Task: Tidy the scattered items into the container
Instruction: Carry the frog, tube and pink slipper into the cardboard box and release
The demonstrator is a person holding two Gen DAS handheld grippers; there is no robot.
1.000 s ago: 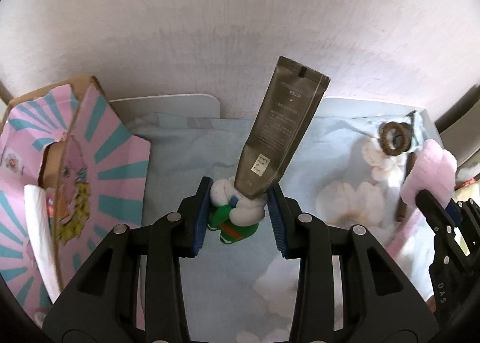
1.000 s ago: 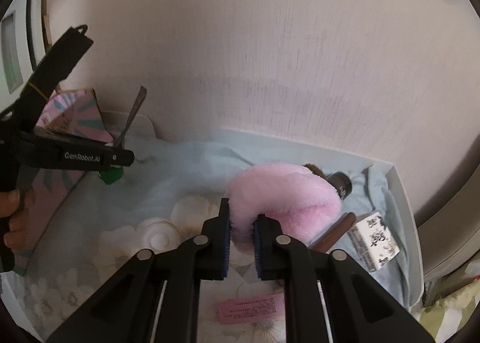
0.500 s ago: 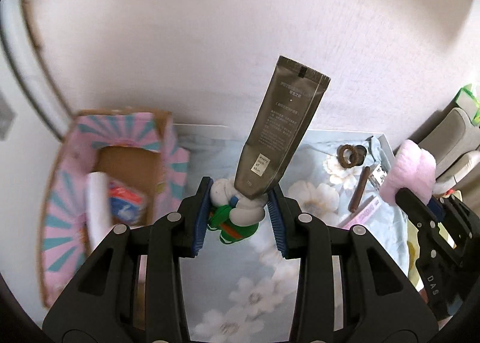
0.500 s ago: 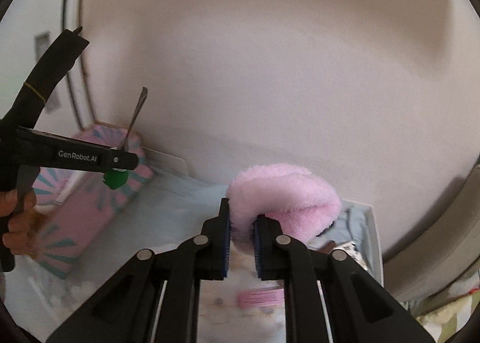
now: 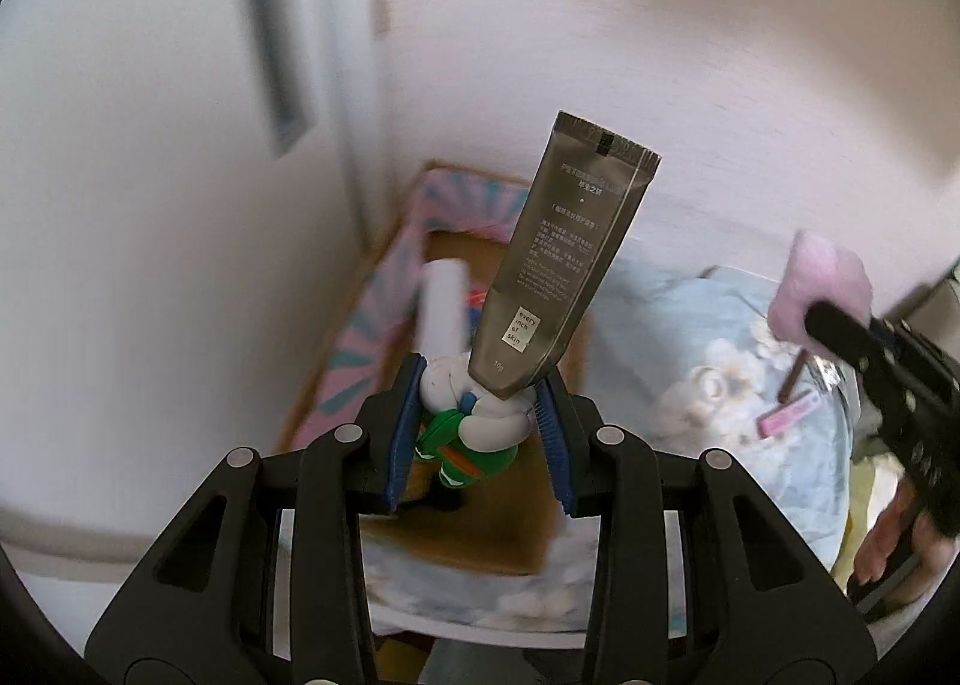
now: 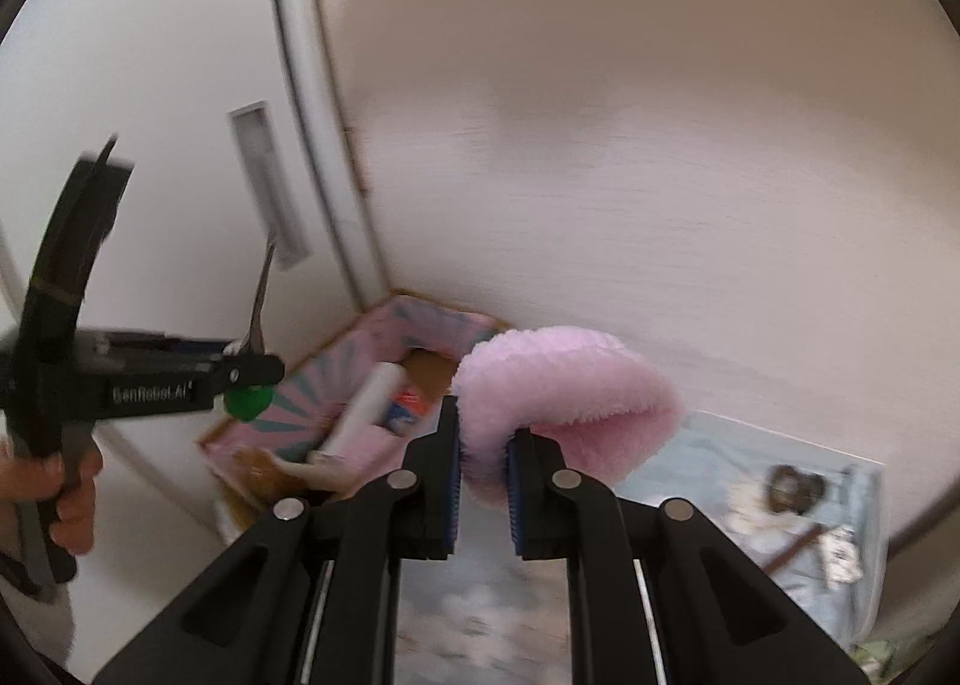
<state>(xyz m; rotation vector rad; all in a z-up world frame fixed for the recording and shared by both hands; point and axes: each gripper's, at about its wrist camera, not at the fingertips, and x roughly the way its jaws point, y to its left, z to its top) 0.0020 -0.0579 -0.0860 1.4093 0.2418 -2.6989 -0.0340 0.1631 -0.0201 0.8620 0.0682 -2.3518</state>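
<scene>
1 tube [image 5: 564, 271], 1 figurine [image 5: 474, 433], 1 puff [image 6: 558, 385], 1 box [image 6: 336, 385].

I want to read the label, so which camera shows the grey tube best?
The left wrist view: the grey tube faces it, print visible, held in the left gripper. The right wrist view shows only its thin edge.

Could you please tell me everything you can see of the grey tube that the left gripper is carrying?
The grey tube is a flat-crimped, matte, metallic-looking squeeze tube with pale print and a small white label reading "every inch of skin". It stands tilted, crimped end up, its lower end clamped between the blue-padded fingers of the left gripper, pressed together with a white and green toy figure. It hangs in the air above the pink patterned box.
</scene>
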